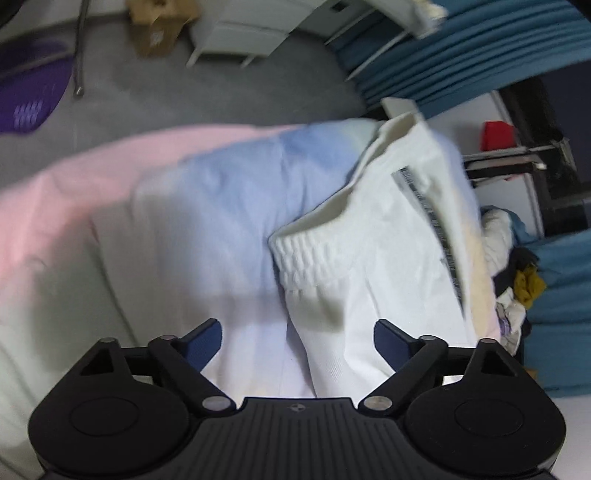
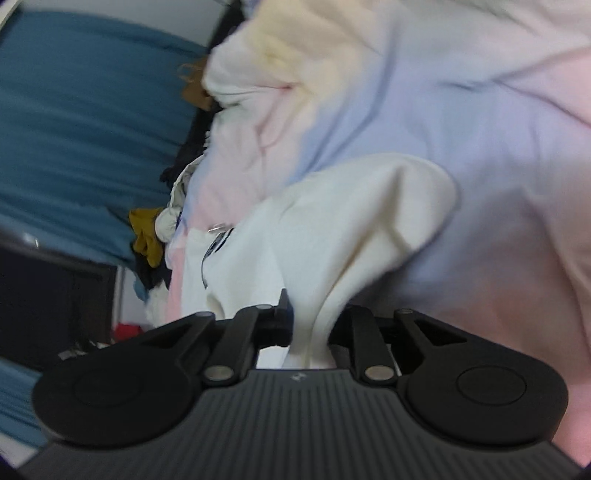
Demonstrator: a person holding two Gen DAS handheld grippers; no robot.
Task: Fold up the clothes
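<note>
Across the bed: pastel sheet [image 1: 221,206] spreading pink, blue and white under everything, filling most of both views.
Lying on the sheet: white garment [image 1: 384,236], running lengthwise away from the left tongs toward the far right, ribbed band nearest, dark striped print along its right side.
Relation for the coming move: trailing just ahead of and between the left fingers, not touching them; bunching straight into the right tongs, so the right hand sitting nearer and already gripping.
Left gripper [image 1: 297,341]: spreading wide, blue pads apart, gripping nothing.
Right gripper [image 2: 310,325]: pinching narrow on a gathered fold of the white garment [image 2: 332,229], cloth rising out between the fingers.
Crowding the far side: heap of mixed clothes [image 1: 517,280], mustard and dark pieces showing, likely snagging a wide sweep.
Standing beyond: blue curtain [image 1: 480,48], purple basket [image 1: 29,99], cardboard box [image 1: 159,26].
</note>
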